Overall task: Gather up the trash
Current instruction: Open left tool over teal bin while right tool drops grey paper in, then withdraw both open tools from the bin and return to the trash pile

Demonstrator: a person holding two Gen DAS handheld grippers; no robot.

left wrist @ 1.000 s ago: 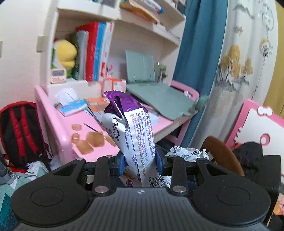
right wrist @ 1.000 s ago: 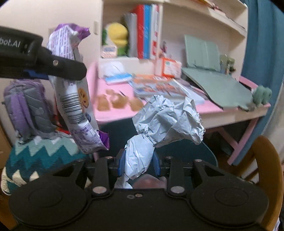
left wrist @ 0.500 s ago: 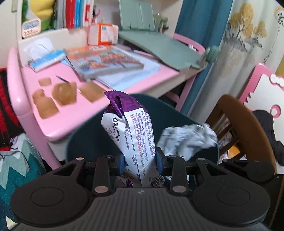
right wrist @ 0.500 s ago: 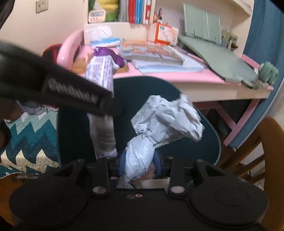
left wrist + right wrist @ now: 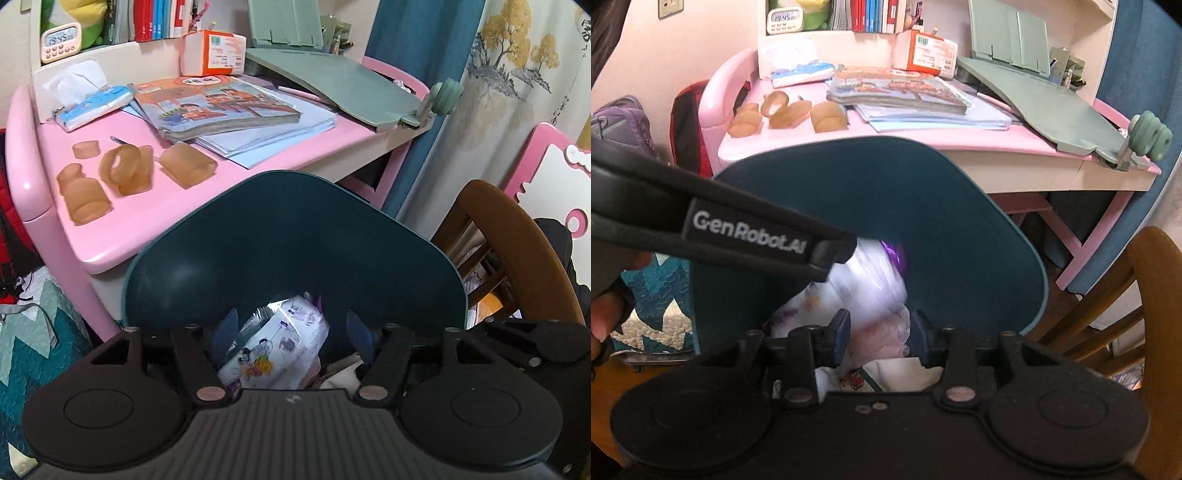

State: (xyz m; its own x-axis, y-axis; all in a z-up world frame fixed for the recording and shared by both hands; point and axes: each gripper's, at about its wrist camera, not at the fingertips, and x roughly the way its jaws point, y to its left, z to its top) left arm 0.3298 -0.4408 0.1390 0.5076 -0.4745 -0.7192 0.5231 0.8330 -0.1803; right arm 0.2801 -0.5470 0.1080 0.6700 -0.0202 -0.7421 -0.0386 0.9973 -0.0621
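Observation:
A dark teal trash bin with its lid raised stands in front of the pink desk; it also shows in the right wrist view. My left gripper is open over the bin mouth. The purple and white snack wrapper lies loose in the bin below it, blurred in the right wrist view. My right gripper is open over the bin and holds nothing. Pale trash lies under it. The crumpled paper is not clearly told apart from it.
The pink desk behind the bin holds books, brown translucent pieces, a tissue pack and a green stand. A wooden chair stands at right. A quilted teal cloth lies at left.
Both grippers moved down over the bin and opened. The snack wrapper left the left gripper and the crumpled paper left the right gripper; both dropped into the bin.

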